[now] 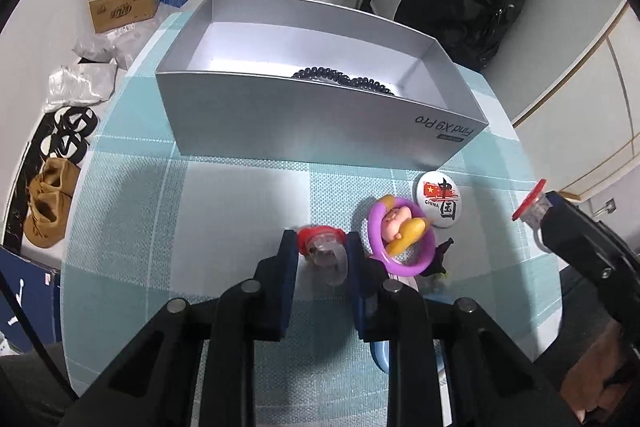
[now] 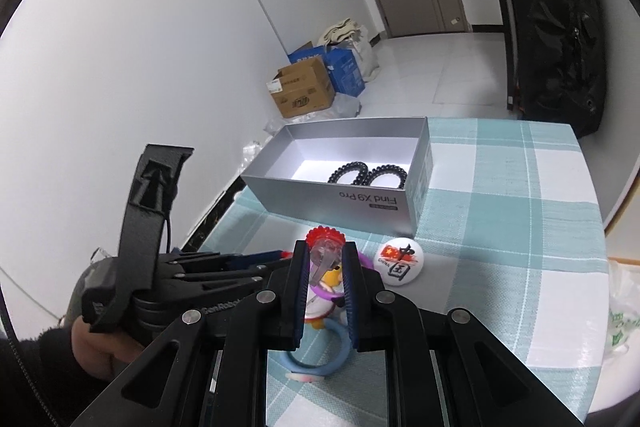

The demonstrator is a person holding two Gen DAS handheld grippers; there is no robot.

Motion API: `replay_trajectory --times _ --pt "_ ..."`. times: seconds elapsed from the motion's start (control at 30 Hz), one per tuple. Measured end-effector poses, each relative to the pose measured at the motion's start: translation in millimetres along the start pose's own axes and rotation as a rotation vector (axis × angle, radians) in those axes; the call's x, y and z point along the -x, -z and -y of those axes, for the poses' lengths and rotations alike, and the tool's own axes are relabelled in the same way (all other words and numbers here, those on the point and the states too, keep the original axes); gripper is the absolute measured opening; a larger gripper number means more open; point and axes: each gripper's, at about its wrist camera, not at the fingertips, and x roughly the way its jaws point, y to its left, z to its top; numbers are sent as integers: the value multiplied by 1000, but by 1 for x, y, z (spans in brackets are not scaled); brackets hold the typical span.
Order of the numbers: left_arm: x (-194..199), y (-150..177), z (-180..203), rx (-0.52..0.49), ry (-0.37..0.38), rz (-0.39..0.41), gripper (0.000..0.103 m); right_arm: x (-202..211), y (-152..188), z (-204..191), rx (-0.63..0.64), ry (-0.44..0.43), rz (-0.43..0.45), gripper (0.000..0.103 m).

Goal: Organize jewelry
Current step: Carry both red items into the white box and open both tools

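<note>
Both handheld grippers sit low over the teal-checked tablecloth [image 1: 168,211], left gripper [image 1: 322,251] and right gripper [image 2: 325,267] each clamped on a red-topped clear plastic ring [image 1: 326,253] [image 2: 325,247], with the open silver phone box [image 2: 336,195] holding black coil hair ties [image 2: 366,174] beyond.
</note>
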Motion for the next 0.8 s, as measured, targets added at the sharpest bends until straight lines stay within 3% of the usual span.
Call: replay_trajectory --times 0.3,0.4,0.57,0.8 --pt "18 -4 -7 49 69 42 17 4 -8 3 -20 -20 22 15" --pt "36 -7 -8 81 138 103 17 5 -14 5 -22 -24 28 15" --pt "69 -15 -6 83 183 237 17 4 -27 4 -12 -32 40 15" --pt "71 -44 -10 108 215 271 17 -4 -49 5 -3 -44 50 15"
